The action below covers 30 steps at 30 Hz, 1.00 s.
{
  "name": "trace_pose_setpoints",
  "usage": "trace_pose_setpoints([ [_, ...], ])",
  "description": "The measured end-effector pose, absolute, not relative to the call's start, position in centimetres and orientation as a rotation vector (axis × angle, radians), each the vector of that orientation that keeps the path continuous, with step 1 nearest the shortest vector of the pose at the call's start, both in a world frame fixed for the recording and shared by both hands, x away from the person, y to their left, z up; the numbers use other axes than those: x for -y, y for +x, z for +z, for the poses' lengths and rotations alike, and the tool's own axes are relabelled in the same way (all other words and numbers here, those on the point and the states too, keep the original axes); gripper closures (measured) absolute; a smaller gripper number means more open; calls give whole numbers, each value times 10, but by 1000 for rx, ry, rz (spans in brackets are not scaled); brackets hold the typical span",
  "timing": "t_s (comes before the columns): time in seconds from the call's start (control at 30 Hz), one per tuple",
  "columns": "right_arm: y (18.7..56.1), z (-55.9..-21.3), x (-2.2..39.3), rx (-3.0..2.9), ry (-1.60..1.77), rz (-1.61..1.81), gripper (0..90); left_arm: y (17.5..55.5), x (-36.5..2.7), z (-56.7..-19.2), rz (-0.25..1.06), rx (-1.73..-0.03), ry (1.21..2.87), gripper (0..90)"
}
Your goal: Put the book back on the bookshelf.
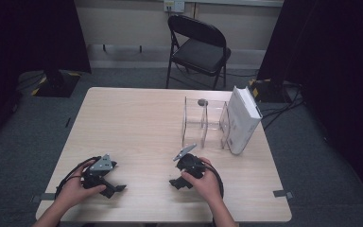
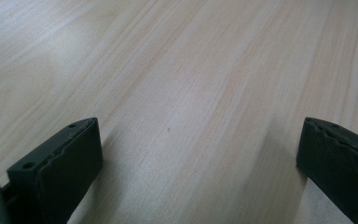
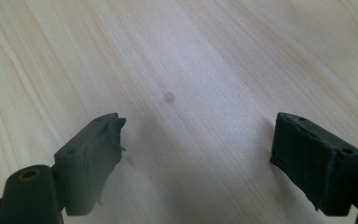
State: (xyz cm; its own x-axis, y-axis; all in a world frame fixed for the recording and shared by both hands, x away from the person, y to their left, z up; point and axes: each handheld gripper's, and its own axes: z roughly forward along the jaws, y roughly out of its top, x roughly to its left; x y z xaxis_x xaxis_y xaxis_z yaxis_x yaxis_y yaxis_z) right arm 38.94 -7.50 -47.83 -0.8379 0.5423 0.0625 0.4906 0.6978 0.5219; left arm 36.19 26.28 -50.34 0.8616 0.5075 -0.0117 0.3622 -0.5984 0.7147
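Note:
My left gripper (image 1: 115,189) rests on the light wooden table (image 1: 137,123) near the front left, held by a hand. Its jaws stand wide apart over bare wood, so the left gripper (image 2: 200,154) is open and holds nothing. A hand holds my right gripper (image 1: 176,182) on the table front, right of centre. Bare wood also lies between the wide-apart jaws of the right gripper (image 3: 196,154), which is open. A thick white book (image 1: 242,120) stands upright at the right side, leaning against a clear acrylic rack (image 1: 204,124).
A small dark round object (image 1: 202,101) sits at the top of the rack. A black folding chair (image 1: 197,47) stands beyond the table's far edge. Dark curtains hang at both sides, and cables lie on the grey floor.

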Motion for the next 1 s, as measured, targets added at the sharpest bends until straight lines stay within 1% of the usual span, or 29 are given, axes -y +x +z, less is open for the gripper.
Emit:
trace_pose_setpoints([
  [0.4, 386, -483, 74, -2767, 759, 824, 139, 362, -263, -503, 249, -626, 2275, 0],
  [1.0, 382, -491, 79, -2688, 768, 968, 122, 362, -263, -503, 249, -627, 2275, 0],
])
